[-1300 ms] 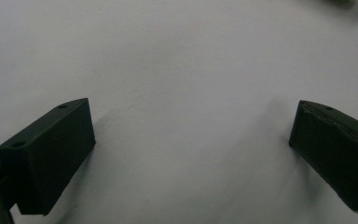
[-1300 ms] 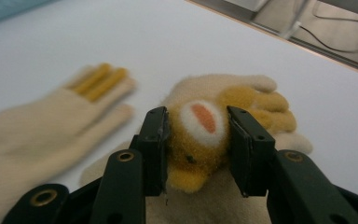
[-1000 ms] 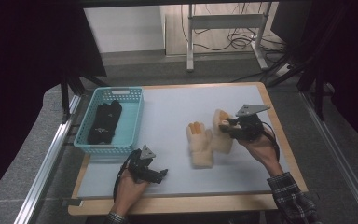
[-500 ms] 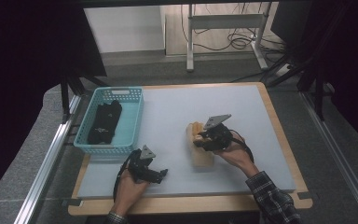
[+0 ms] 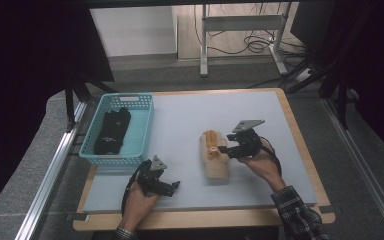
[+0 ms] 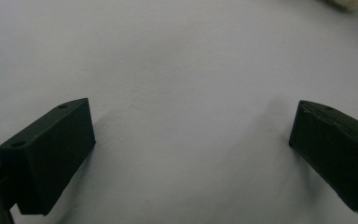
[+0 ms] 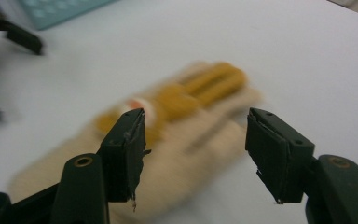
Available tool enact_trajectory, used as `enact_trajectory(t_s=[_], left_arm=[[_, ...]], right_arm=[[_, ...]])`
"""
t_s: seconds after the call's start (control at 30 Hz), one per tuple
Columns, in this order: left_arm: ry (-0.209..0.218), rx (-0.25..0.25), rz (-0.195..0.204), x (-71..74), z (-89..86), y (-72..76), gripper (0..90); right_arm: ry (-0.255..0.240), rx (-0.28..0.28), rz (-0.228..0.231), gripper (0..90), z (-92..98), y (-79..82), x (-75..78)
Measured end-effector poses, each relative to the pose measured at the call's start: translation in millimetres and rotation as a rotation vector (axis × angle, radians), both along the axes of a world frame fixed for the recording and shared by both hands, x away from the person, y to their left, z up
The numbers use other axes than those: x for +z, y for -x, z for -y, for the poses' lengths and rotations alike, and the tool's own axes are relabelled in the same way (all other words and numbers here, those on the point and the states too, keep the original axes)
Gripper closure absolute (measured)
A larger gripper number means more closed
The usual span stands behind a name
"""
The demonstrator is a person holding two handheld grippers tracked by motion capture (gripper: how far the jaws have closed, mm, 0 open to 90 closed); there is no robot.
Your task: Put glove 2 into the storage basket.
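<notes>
A beige work glove with orange grip print [image 5: 214, 156] lies palm up in the middle of the grey mat [image 5: 190, 112], seemingly on top of a second beige glove. My right gripper [image 5: 226, 149] is at its right edge, low over the fingers. In the right gripper view its jaws [image 7: 196, 123] stand apart with the blurred glove [image 7: 191, 91] lying under and beyond them, not pinched; they have just been opening. My left gripper [image 5: 171, 186] rests near the front of the mat, open [image 6: 191, 126], with bare mat between its jaws.
A teal basket [image 5: 144, 131] stands at the mat's left, with black gloves [image 5: 111, 131] inside it. The wooden table edge [image 5: 300, 145] frames the mat. In the left gripper view a corner of the beige glove [image 6: 349, 3] peeks in at the top right.
The right gripper carried one beige glove leftward from beside the other one and lowered it on top. Its jaws have come apart off the glove. The left gripper stayed put.
</notes>
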State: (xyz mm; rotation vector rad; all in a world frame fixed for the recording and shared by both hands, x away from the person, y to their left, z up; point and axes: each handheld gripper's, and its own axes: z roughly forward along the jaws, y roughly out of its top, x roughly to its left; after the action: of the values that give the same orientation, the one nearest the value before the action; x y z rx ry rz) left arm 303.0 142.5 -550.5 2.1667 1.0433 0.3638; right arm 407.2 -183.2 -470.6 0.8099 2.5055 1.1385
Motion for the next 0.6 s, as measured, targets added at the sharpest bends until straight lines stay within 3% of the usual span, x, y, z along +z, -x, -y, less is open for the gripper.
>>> enact_trajectory(t_s=[0.03, 0.07, 0.1, 0.2, 0.33, 0.53, 0.6], left_arm=[[0.000, 0.000, 0.000, 0.0, 0.0, 0.0, 0.4], [0.000, 0.000, 0.000, 0.0, 0.0, 0.0, 0.4], [0.000, 0.000, 0.000, 0.0, 0.0, 0.0, 0.4], [0.000, 0.000, 0.000, 0.0, 0.0, 0.0, 0.4], [0.000, 0.000, 0.000, 0.0, 0.0, 0.0, 0.4], [0.000, 0.000, 0.001, -0.1, 0.0, 0.0, 0.4], [0.000, 0.000, 0.001, 0.0, 0.0, 0.0, 0.4]], right_arm=[[0.000, 0.000, 0.000, 39.4, 0.0, 0.0, 0.0], [0.006, -0.044, -0.025, 50.0, 11.3, -0.7, -2.3], [0.006, -0.044, -0.025, 50.0, 11.3, -0.7, -2.3], [0.028, -0.053, -0.052, 71.6, 23.0, 7.3, -11.8], [0.040, -0.022, -0.077, 78.1, 21.9, 19.5, -24.0], [0.071, -0.005, -0.087, 78.2, 13.7, 26.1, -44.4], [0.061, 0.000, -0.092, 78.2, 12.0, 26.3, -49.2]])
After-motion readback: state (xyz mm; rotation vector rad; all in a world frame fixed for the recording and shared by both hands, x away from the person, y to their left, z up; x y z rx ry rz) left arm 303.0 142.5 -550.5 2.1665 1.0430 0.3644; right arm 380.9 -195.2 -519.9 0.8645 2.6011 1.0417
